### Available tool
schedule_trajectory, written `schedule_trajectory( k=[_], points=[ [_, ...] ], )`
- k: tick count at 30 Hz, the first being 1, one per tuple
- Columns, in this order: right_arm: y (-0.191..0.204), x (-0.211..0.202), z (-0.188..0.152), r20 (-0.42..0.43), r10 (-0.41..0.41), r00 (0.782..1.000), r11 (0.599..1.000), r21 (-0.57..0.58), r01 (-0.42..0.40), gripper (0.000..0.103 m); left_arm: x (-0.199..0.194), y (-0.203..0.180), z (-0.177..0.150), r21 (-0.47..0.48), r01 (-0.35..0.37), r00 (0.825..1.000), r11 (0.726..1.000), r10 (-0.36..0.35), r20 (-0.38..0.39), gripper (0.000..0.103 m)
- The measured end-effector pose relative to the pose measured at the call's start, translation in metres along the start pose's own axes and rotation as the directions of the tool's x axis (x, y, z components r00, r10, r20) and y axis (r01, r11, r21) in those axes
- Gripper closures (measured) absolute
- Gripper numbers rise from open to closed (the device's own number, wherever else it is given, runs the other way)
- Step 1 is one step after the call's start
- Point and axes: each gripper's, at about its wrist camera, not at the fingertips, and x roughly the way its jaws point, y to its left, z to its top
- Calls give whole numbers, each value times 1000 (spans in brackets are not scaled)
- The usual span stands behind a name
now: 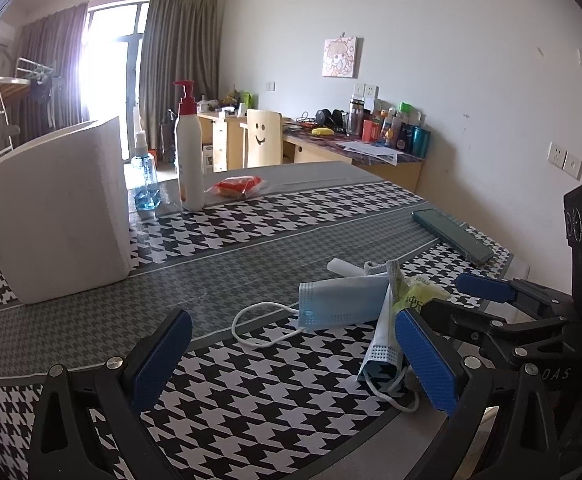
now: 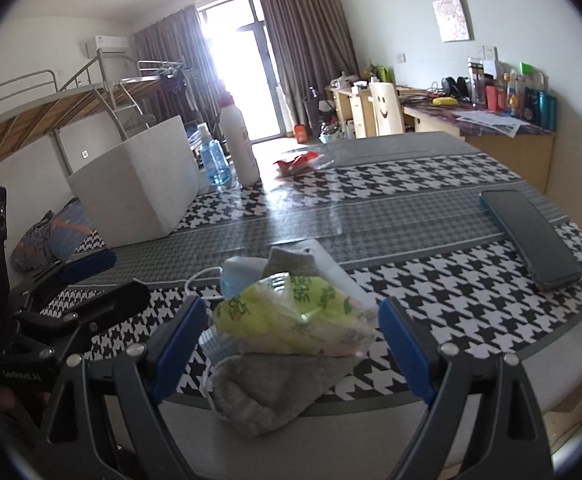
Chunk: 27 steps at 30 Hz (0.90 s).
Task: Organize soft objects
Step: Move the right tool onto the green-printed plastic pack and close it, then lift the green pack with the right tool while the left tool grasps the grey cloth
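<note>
A pile of soft things lies near the front edge of the table. In it are two blue face masks, a yellow-green plastic packet, a grey sock and a second grey sock behind. My right gripper stands open, one blue pad on each side of the packet and front sock, neither visibly pressing. The right gripper also shows at the right of the left wrist view. My left gripper is open over the tablecloth just left of the pile, with nothing gripped. In the right wrist view the left gripper is at the left.
A white open box stands at the back left of the houndstooth table. Behind the box are a lotion pump bottle, a blue spray bottle and a red packet. A dark phone lies to the right.
</note>
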Motion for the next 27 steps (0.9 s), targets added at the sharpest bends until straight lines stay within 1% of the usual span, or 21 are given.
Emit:
schedule_trajectory(
  k=[7, 15, 18, 20, 25, 27],
  points=[
    [-3, 7, 1, -27, 42, 999, 999, 24, -41, 12, -1, -3, -1, 9, -2, 1000, 1000, 2, 3, 1],
    [-8, 15, -3, -48, 51, 998, 998, 41, -49, 12, 8, -7, 0, 24, -14, 1000, 1000, 14, -10, 1],
    [-14, 14, -3, -49, 57, 997, 997, 52, -54, 20, 9, -8, 0, 27, -11, 1000, 1000, 11, -12, 1],
    [-16, 14, -4, -53, 50, 997, 997, 59, -47, 28, 11, -9, 0, 32, -10, 1000, 999, 10, -17, 1],
    [-19, 14, -7, -62, 50, 997, 998, 49, -47, 34, 11, -13, -1, 43, -10, 1000, 999, 11, -22, 1],
    [-19, 13, -7, -60, 54, 997, 997, 49, -51, 40, 12, -15, -1, 52, -9, 1000, 999, 10, -25, 1]
  ],
)
